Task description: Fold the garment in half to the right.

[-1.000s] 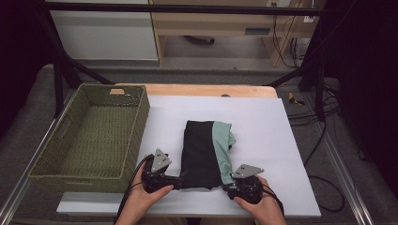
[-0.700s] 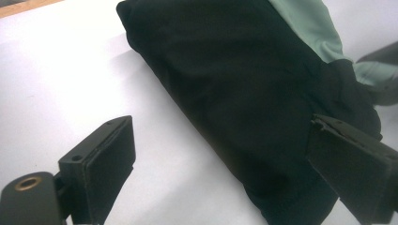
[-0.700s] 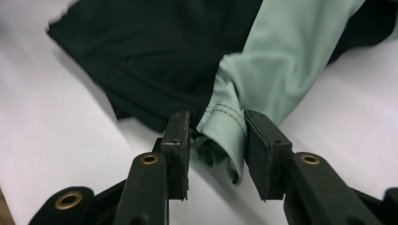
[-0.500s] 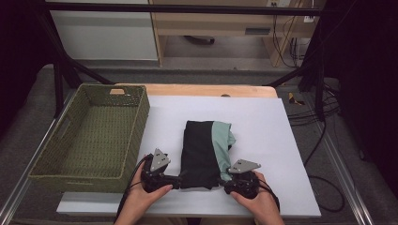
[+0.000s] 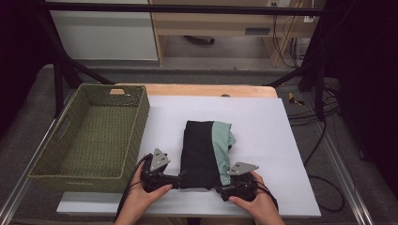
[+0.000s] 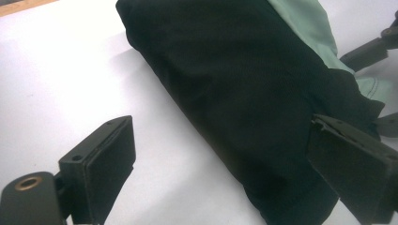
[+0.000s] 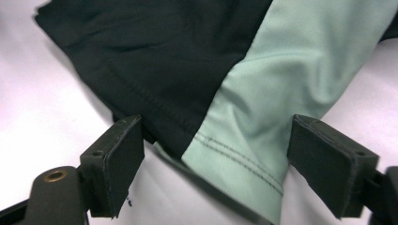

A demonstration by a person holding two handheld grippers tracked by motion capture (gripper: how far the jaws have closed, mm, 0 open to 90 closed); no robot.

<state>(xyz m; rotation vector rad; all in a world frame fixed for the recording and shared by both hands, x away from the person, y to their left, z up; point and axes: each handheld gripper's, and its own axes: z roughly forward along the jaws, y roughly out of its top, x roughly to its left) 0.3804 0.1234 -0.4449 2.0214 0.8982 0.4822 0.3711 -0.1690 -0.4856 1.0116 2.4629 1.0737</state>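
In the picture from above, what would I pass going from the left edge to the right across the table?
Woven olive-green rectangular basket → left black handheld gripper → folded black and mint-green fabric garment → right black handheld gripper → bare stretch of the white table sheet.

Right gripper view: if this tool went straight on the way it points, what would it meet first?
The folded garment: its mint-green hem corner lies between the open jaws of the right tool, which have just been opening, apparently without touching.

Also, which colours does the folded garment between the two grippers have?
The folded garment is black with a pale mint-green panel; the right gripper view shows it best.
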